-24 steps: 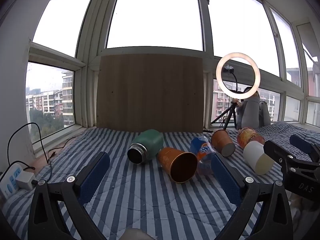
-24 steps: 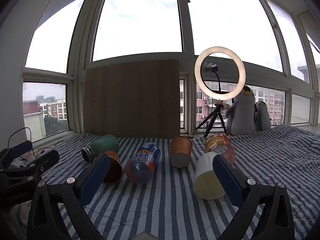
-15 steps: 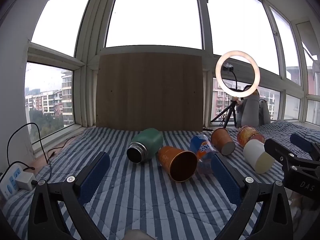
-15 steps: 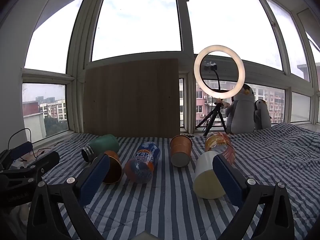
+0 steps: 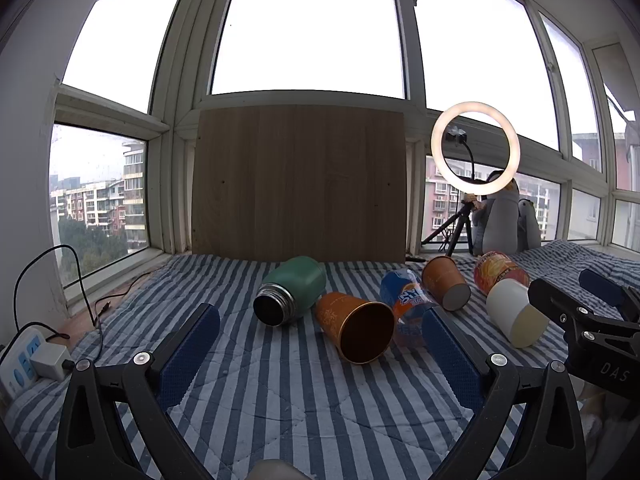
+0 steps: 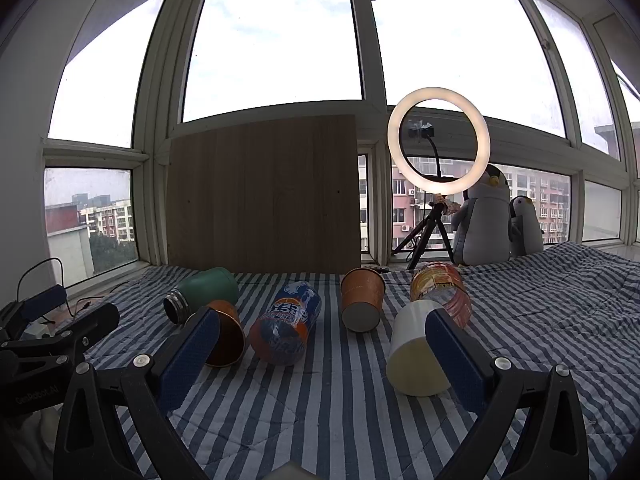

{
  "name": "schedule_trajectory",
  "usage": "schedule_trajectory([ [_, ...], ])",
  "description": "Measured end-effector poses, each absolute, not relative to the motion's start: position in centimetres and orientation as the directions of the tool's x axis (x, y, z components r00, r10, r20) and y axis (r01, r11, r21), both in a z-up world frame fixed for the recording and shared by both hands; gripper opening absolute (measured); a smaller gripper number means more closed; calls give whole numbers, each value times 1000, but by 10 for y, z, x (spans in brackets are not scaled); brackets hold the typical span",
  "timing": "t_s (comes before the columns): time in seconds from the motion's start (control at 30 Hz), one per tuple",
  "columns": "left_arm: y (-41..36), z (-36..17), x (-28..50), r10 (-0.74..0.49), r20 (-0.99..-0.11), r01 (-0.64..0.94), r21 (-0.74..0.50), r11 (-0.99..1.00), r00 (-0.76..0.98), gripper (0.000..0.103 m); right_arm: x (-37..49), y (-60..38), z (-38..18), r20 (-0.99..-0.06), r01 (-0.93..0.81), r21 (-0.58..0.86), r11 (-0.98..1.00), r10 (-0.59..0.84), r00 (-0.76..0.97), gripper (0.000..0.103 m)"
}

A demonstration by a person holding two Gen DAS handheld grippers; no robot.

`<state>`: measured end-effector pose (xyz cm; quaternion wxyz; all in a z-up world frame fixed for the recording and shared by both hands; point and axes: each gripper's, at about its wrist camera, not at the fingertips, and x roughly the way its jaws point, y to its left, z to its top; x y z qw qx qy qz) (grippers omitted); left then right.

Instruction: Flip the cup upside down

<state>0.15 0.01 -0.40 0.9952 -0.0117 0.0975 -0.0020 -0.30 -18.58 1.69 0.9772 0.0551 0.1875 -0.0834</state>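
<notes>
Several cups and bottles lie on their sides on the striped blanket (image 5: 280, 392). An orange metal cup (image 5: 354, 330) lies with its mouth toward me, also in the right wrist view (image 6: 226, 332). A brown paper cup (image 5: 446, 288) (image 6: 362, 300) and a white cup (image 5: 516, 316) (image 6: 416, 354) lie nearby. My left gripper (image 5: 320, 352) is open and empty, in front of the orange cup. My right gripper (image 6: 320, 352) is open and empty, its right finger beside the white cup.
A green flask (image 5: 292, 292), a Fanta bottle (image 6: 288, 328) and an orange-labelled bottle (image 6: 440, 288) lie among the cups. A wooden board (image 5: 298, 184), ring light (image 5: 474, 148) and penguin toys (image 6: 484, 216) stand at the back. A power strip (image 5: 24, 360) lies left.
Both views have shifted only slightly; the objects lie as before and both grippers stay open.
</notes>
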Motion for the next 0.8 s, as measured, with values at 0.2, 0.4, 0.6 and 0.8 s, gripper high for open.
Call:
schedule_trajectory([
  [0.2,0,-3,1,-6,-195,2,-24,1000,981,103,-2,-186,18,-378,183,76,980,-142,915,102],
  [0.4,1,-3,2,-6,-198,1,-24,1000,980,103,-2,-185,17,-379,181,77,980,-139,915,102],
  [0.6,0,-3,2,-6,-198,1,-24,1000,980,103,-2,-185,17,-379,181,78,980,-139,915,102],
  [0.8,1,-3,2,-6,-198,1,-24,1000,980,103,-2,-185,17,-379,181,78,980,-139,915,102],
])
